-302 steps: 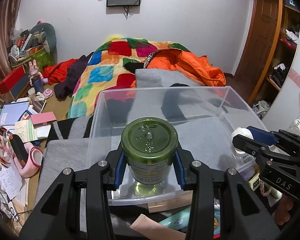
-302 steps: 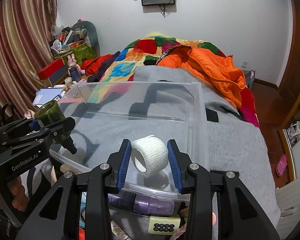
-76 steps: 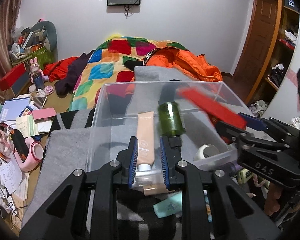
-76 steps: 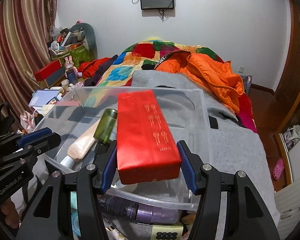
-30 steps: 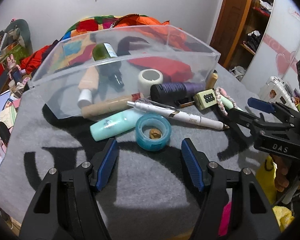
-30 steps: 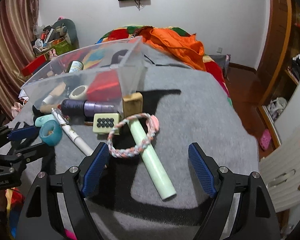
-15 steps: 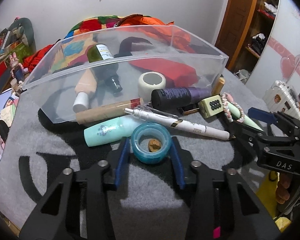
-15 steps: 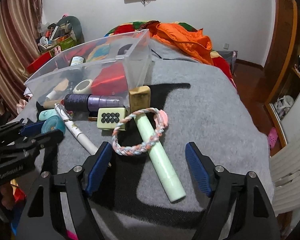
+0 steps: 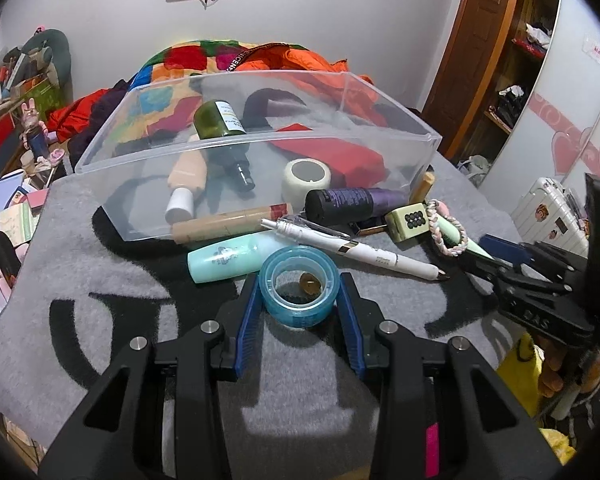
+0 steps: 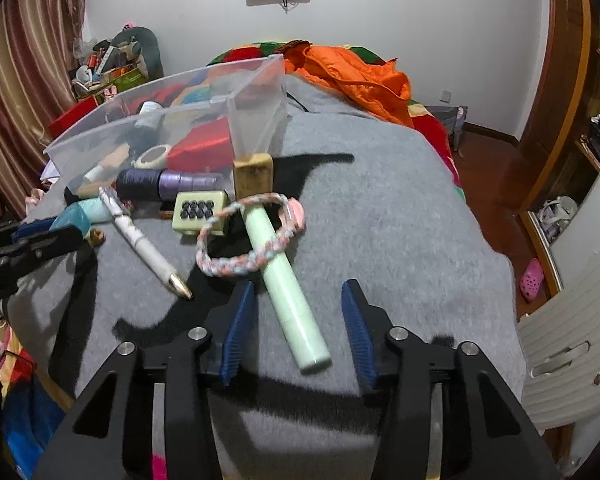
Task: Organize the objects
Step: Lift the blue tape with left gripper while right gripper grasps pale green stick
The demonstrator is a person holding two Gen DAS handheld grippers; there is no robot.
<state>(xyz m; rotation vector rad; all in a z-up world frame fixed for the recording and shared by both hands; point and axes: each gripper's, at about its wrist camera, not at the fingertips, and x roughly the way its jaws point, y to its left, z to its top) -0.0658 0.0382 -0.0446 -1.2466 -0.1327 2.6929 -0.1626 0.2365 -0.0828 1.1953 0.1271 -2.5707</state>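
Downward-tilted, left hand-held gripper (image 9: 300, 300) seemingly pinches tape roll (image 9: 299, 292); right (image 10: 296, 320) closing, unclamped.

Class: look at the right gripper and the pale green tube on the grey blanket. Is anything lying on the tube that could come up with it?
Yes. A braided bracelet lies looped over the green tube farther up. The right gripper straddles the tube's bare near end, jaws just closing, pads not yet touching.

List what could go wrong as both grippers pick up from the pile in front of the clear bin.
1. The braided bracelet is draped over the pale green tube, so lifting the tube with the right gripper, whose jaws have just been closing around it, may drag the bracelet along.
2. The left gripper pinches the blue tape roll; the small brown object inside its ring would likely be left behind.
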